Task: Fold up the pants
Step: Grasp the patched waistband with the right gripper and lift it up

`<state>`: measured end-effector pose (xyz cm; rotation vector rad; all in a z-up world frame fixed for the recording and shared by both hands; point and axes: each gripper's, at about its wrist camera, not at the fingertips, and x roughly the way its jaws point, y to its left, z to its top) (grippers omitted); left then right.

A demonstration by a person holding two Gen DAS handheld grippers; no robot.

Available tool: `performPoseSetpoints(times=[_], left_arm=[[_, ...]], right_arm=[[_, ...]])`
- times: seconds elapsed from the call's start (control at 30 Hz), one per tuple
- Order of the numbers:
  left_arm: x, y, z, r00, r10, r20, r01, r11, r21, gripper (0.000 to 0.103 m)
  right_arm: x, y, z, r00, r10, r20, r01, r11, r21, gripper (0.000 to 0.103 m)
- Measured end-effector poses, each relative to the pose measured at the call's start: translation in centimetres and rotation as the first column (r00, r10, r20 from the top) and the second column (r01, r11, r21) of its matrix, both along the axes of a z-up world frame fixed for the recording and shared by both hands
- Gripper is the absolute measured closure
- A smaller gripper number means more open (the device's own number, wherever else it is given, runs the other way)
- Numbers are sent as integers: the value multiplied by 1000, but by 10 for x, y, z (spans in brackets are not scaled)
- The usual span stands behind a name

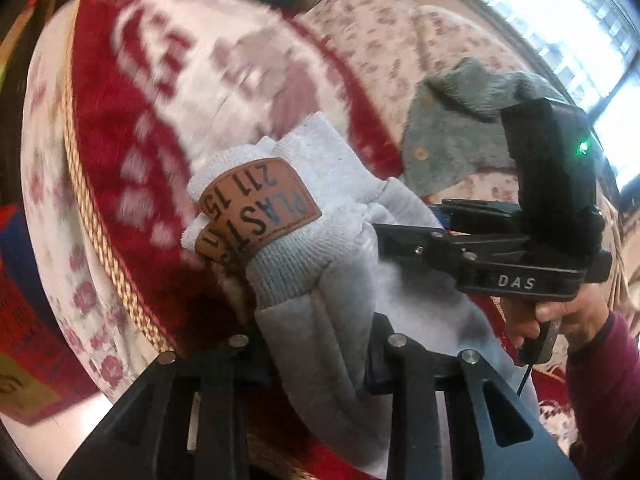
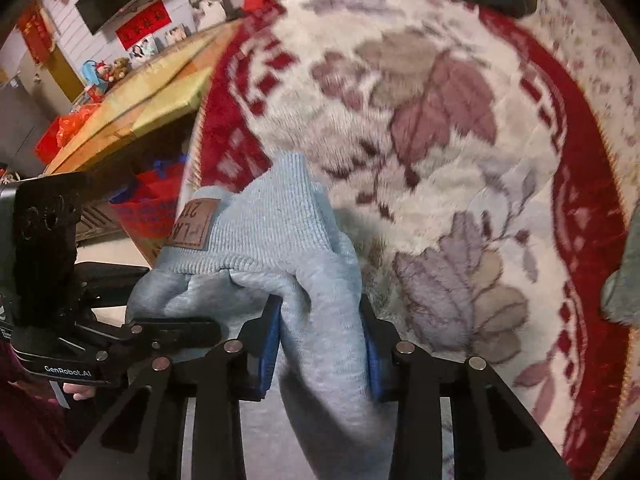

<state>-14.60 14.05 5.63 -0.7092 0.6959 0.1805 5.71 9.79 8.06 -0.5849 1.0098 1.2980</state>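
Both tongs clamp the light grey pants [image 2: 320, 280], bunched and held up over the red floral blanket [image 2: 440, 152]. The right gripper [image 2: 322, 344] pinches fabric between its blue pads, the left gripper [image 1: 316, 344] just below the ribbed waistband. Left view only: grey garment [image 1: 452, 140] lying past the blanket's far edge, leather patch [image 1: 260, 208] face-on. Right view only: wooden table [image 2: 140, 108] beside the blanket.

Black tongs [image 2: 322, 344] with blue pads [image 2: 269, 350], silver screws, white "DAS" lettering; maroon sleeve [image 1: 604, 392].
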Motion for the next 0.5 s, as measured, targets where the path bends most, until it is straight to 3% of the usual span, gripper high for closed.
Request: performPoseSetpoints(times=[0.23,0.5], left_arm=[[-9,-36,52,995,-47,88,35,990,136,74],[-8,-105,100,968,-192,164,142,951,274,74]], right_arm=[[-6,-36,50,998,-16,62,11,996,89,65],[-19,-106,97,981,-101,165,74,984,159,65]])
